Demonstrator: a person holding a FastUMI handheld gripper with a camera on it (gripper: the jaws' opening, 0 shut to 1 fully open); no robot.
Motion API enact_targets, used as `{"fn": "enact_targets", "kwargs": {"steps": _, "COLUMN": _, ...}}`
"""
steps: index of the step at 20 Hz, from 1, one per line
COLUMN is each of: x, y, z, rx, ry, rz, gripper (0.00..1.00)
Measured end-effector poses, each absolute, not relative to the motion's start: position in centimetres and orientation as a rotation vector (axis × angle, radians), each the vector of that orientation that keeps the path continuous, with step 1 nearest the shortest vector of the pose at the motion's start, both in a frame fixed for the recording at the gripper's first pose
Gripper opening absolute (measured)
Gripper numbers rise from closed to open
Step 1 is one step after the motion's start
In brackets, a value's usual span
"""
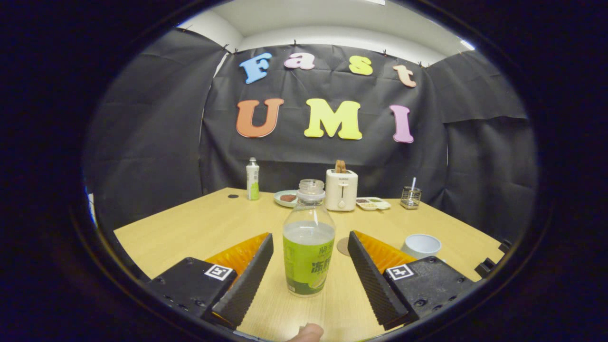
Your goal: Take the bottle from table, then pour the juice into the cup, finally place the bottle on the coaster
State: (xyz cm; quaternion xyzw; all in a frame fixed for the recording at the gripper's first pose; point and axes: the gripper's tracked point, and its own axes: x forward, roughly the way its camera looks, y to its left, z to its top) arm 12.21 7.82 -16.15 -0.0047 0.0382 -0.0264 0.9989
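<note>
Desk (199,228) of pale wood carries everything here. Standing upright on it, between the spread fingers of the hand-held gripper (309,266) and touching neither, is the clear plastic bottle with a green label (308,247); its long axis is vertical, its cap is off, and cloudy juice fills it to about the shoulder. The released fingers flank it evenly, so closing them should suffice to grasp it. Just beyond the right finger sits the small white round cup (421,245), and between bottle and cup lies the flat round tan coaster (343,247).
</note>
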Motion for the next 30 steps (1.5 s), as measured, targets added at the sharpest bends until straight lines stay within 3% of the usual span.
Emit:
{"fn": "enact_targets", "kwargs": {"steps": 9, "x": 16.7, "y": 8.0, "z": -17.5, "rx": -0.045, "ry": 0.064, "rz": -0.086, "gripper": 1.00}}
{"fn": "enact_targets", "kwargs": {"steps": 12, "x": 16.9, "y": 8.0, "z": -17.7, "rx": -0.061, "ry": 0.080, "rz": -0.092, "gripper": 0.82}}
{"fn": "enact_targets", "kwargs": {"steps": 13, "x": 16.6, "y": 7.5, "z": -17.7, "rx": -0.060, "ry": 0.089, "rz": -0.102, "gripper": 0.81}}
{"fn": "enact_targets", "kwargs": {"steps": 30, "x": 14.8, "y": 5.6, "z": -13.8, "rx": 0.504, "ry": 0.112, "rz": 0.076, "gripper": 0.80}}
